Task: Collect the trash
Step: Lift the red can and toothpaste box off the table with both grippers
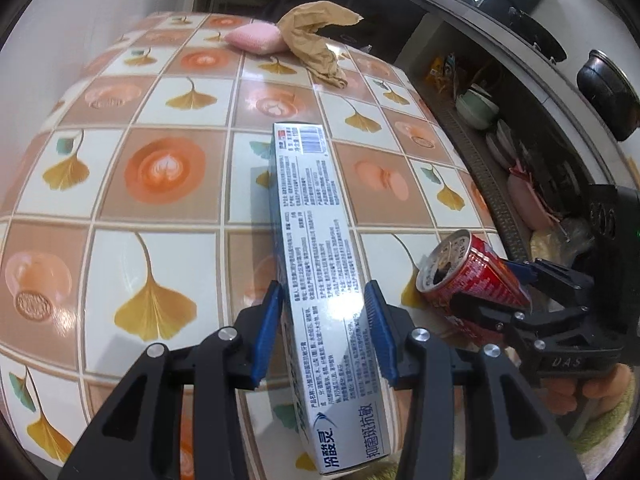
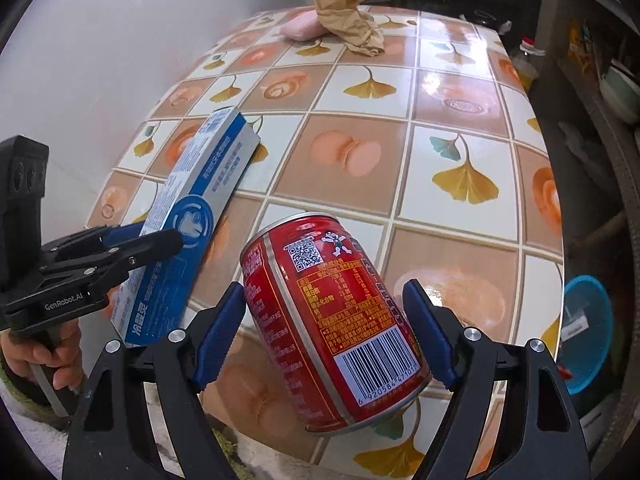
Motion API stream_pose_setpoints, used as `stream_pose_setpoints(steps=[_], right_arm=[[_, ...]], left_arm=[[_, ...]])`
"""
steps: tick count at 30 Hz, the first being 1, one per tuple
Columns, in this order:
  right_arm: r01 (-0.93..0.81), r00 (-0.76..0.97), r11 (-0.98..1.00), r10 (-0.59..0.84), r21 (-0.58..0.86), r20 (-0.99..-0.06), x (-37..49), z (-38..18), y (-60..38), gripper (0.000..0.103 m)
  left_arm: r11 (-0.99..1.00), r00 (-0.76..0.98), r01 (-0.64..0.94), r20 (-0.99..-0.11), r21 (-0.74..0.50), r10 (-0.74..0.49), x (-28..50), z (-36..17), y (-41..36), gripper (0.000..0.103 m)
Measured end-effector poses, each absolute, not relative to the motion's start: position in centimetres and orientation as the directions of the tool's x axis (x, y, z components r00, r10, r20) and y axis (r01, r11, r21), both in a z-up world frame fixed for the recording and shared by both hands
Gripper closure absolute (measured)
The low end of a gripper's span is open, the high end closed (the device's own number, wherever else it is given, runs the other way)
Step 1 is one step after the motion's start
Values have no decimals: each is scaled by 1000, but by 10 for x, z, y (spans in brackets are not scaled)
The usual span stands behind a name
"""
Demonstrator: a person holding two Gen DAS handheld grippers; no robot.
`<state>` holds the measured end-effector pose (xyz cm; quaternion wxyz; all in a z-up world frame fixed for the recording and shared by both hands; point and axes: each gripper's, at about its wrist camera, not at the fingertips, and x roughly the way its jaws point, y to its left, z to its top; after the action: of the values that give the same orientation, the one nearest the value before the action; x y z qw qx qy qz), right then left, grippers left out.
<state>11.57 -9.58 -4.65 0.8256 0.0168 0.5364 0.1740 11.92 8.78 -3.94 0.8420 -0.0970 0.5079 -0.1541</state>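
Observation:
A long white-and-blue toothpaste box (image 1: 316, 248) is clamped between the blue pads of my left gripper (image 1: 324, 286) and juts out over the tiled table (image 1: 168, 248). To its right, a red drink can (image 1: 468, 276) with an opened top lies tilted in my right gripper (image 1: 488, 284). In the right wrist view the can (image 2: 332, 320) sits between both pads of the right gripper (image 2: 324, 286), lifted off the table (image 2: 452, 136). The left gripper (image 2: 156, 234) holds the box (image 2: 192, 220) at the left. A crumpled brown paper (image 1: 316, 40) (image 2: 352, 20) lies at the far end.
A pink sponge (image 1: 256, 40) (image 2: 300, 26) lies beside the brown paper. Right of the table stands a dark shelf with bowls (image 1: 478, 110) and a black pot (image 1: 608, 88). A blue basket (image 2: 588, 332) sits low past the table's right edge. A white wall borders the left side.

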Motion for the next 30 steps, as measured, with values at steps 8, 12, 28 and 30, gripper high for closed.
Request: stream_pose_setpoints(steps=[8, 12, 28, 30], right_arm=[[-257, 370, 948, 278, 189, -887, 117, -55, -93, 26], [-250, 369, 949, 275, 190, -888, 117, -58, -95, 26], [-226, 395, 946, 307, 232, -866, 110, -56, -106, 33], [-224, 395, 946, 310, 236, -865, 111, -56, -107, 34]], left_arm=[[951, 479, 180, -822, -250, -307, 120, -41, 81, 60], [955, 490, 185, -821, -232, -294, 119, -41, 79, 61], [961, 521, 198, -809, -195, -272, 114, -36, 74, 66], [961, 528, 202, -806, -188, -268, 114, -35, 72, 66]])
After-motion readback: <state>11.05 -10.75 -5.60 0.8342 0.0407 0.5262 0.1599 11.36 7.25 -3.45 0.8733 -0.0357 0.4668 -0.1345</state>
